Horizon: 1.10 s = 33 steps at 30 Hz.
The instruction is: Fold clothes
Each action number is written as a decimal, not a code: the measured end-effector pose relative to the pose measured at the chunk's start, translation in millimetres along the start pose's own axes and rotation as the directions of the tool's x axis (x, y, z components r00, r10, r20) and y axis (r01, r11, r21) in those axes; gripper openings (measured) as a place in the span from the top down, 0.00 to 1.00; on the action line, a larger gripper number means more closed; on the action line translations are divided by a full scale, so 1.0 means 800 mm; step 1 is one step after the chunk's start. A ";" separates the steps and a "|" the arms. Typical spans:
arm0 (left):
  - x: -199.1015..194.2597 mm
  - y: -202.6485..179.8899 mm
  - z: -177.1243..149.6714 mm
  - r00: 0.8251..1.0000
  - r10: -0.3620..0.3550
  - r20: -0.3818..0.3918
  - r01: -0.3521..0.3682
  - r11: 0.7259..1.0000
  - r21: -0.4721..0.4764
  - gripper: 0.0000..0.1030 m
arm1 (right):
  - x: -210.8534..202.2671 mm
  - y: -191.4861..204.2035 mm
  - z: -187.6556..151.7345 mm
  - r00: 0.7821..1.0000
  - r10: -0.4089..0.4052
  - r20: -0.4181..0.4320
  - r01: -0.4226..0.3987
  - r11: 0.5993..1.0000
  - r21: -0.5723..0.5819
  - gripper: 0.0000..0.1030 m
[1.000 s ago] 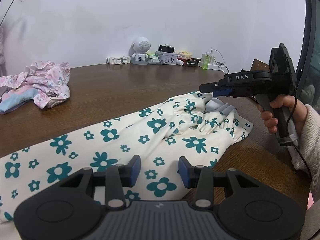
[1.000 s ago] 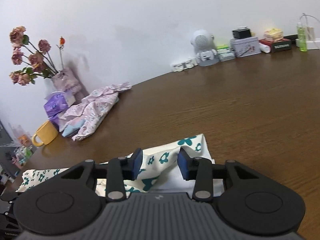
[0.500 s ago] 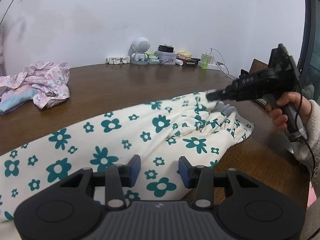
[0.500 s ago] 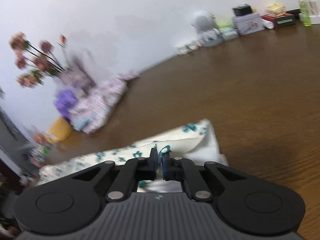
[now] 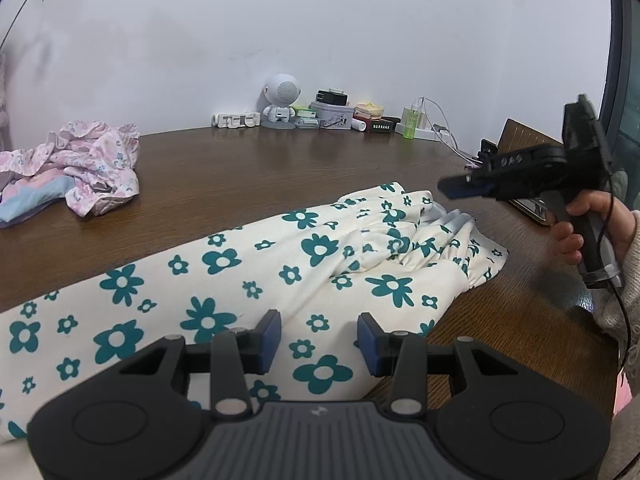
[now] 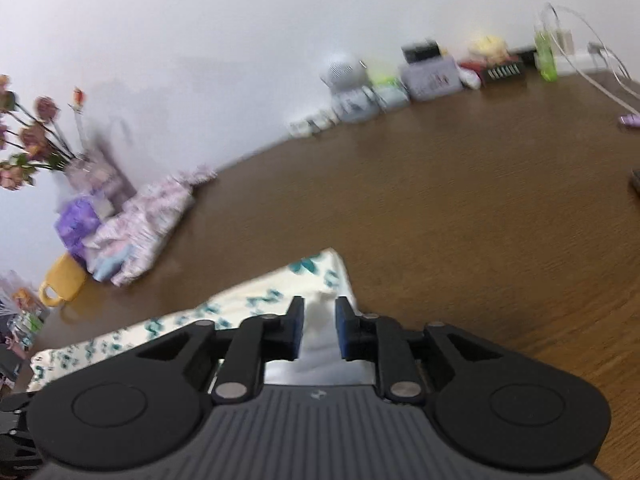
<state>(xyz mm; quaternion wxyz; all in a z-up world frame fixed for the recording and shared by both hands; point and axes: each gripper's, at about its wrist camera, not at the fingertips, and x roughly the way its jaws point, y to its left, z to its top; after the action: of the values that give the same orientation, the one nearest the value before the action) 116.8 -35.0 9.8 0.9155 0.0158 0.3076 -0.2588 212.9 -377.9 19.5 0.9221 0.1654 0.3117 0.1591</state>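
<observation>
A cream garment with teal flowers (image 5: pixel 304 248) lies stretched across the brown table (image 5: pixel 240 168), bunched at its right end. My left gripper (image 5: pixel 319 340) hovers low over the garment's near part, open, with nothing between its blue pads. A hand holds my right gripper (image 5: pixel 452 191) in the air just above and to the right of the bunched end. In the blurred right wrist view, that gripper (image 6: pixel 319 328) is open, with the garment's corner (image 6: pixel 256 300) lying loose below the fingers.
A crumpled pink clothes pile (image 5: pixel 88 168) sits at the table's left. Along the back wall stand a white robot figure (image 5: pixel 280 98), small boxes, a green bottle (image 5: pixel 412 124) and cables. A yellow mug (image 6: pixel 64 280) and a flower vase (image 6: pixel 32 148) are far left.
My right gripper shut on the garment's edge, pulled it back, then opened and let it go, lifting slightly. The cloth's far edge now lies more spread. The left gripper stayed put.
</observation>
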 end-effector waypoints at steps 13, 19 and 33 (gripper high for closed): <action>0.000 0.000 0.001 1.000 0.000 -0.001 0.000 1.000 0.004 0.59 | 0.055 0.070 -0.019 0.994 -0.088 -0.066 0.060 0.937 -0.345 0.80; 0.000 0.000 0.001 1.000 0.000 -0.001 0.000 1.000 0.001 0.59 | 0.042 0.049 -0.026 0.985 -0.166 -0.052 0.141 0.938 -0.316 0.80; 0.001 -0.001 0.001 1.000 0.001 -0.002 -0.001 1.000 0.010 0.58 | -0.032 0.037 -0.045 0.994 -0.109 -0.029 0.100 0.971 -0.218 0.46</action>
<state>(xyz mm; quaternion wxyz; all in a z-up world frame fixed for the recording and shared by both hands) 117.2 -35.7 10.1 0.9152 0.0206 0.3074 -0.2597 165.2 -353.7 17.6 0.9352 0.0444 0.3194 0.1464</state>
